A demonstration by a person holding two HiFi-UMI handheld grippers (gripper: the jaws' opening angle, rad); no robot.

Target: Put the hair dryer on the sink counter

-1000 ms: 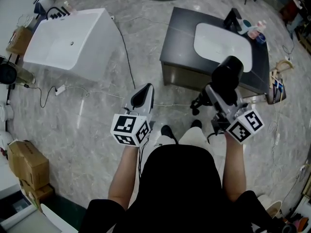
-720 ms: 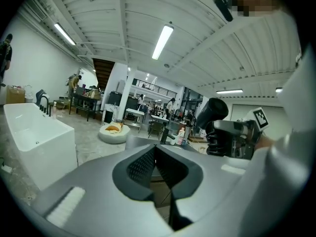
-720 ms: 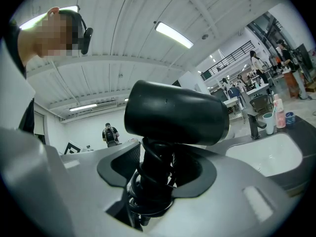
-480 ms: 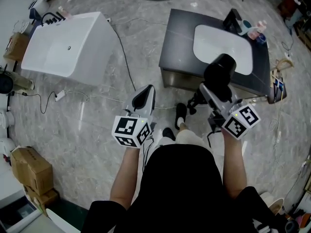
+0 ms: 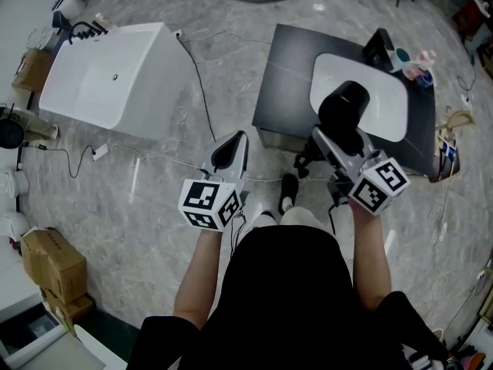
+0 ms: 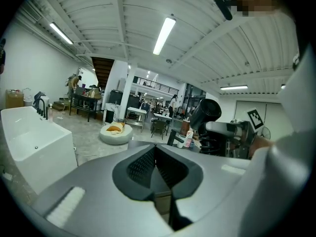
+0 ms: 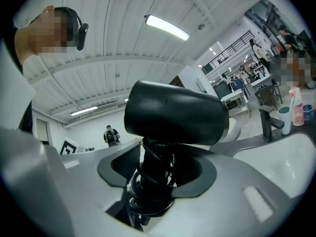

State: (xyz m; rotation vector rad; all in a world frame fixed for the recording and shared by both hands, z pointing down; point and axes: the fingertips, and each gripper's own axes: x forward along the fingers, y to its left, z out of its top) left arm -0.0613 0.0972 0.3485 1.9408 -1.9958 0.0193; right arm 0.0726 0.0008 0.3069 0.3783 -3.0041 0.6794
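The black hair dryer point(image 5: 343, 108) is held up in my right gripper point(image 5: 327, 143), which is shut on its handle; the coiled cord is bunched around the handle between the jaws. In the right gripper view the dryer's barrel point(image 7: 175, 112) lies crosswise above the right gripper point(image 7: 155, 168). In the head view the dryer overlaps the front edge of the dark sink counter point(image 5: 286, 75) and its white basin point(image 5: 381, 106). My left gripper point(image 5: 229, 153) is shut and holds nothing, out over the floor left of the counter. Its own view shows the left gripper point(image 6: 155, 152) with its jaws together, and the dryer point(image 6: 207, 113) off to the right.
A black faucet point(image 5: 379, 49) and several cups and bottles point(image 5: 416, 62) stand at the counter's back right. A white bathtub point(image 5: 115, 72) stands at the left, with a cable point(image 5: 202, 91) trailing across the marble floor. Cardboard boxes point(image 5: 48, 262) sit at the lower left.
The person has stepped closer to the counter. My right gripper has carried the dryer up and forward, so it now overlaps the basin. My left gripper has hardly moved.
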